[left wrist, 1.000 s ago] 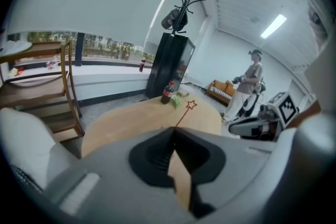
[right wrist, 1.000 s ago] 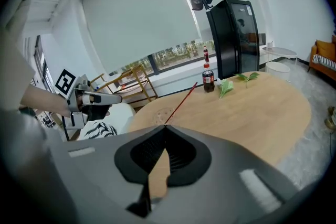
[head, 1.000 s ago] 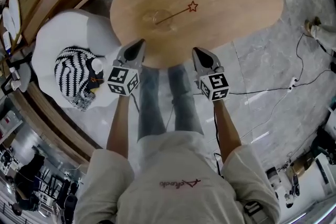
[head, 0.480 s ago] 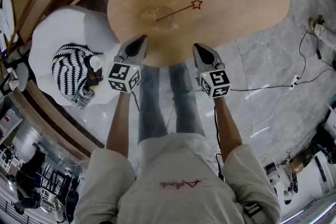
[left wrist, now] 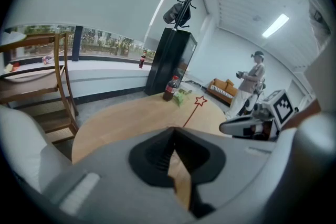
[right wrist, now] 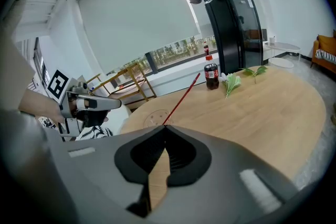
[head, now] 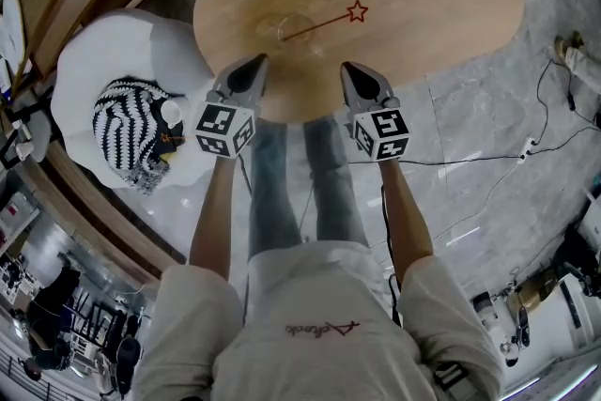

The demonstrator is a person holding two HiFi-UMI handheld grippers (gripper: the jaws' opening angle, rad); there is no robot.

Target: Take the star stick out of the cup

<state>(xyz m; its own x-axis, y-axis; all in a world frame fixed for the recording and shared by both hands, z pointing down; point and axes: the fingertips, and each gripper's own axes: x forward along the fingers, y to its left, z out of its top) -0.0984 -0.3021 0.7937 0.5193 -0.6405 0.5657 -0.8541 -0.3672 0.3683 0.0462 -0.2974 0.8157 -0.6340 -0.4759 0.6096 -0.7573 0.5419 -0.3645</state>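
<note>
Now one oval desk (head: 423, 5) carries one clear cup (head: 294, 26) with one star stick (head: 329, 19) leaning in it. The left gripper (head: 257, 61) and right gripper (head: 346, 67) have edged forward over its near rim, both jaws closed and empty.

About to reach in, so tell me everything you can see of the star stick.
The star stick is a thin dark-red rod topped with an outlined red star. It leans in the clear cup on the wooden table, with the star end raised out past the rim. Only the cup touches it.
</note>
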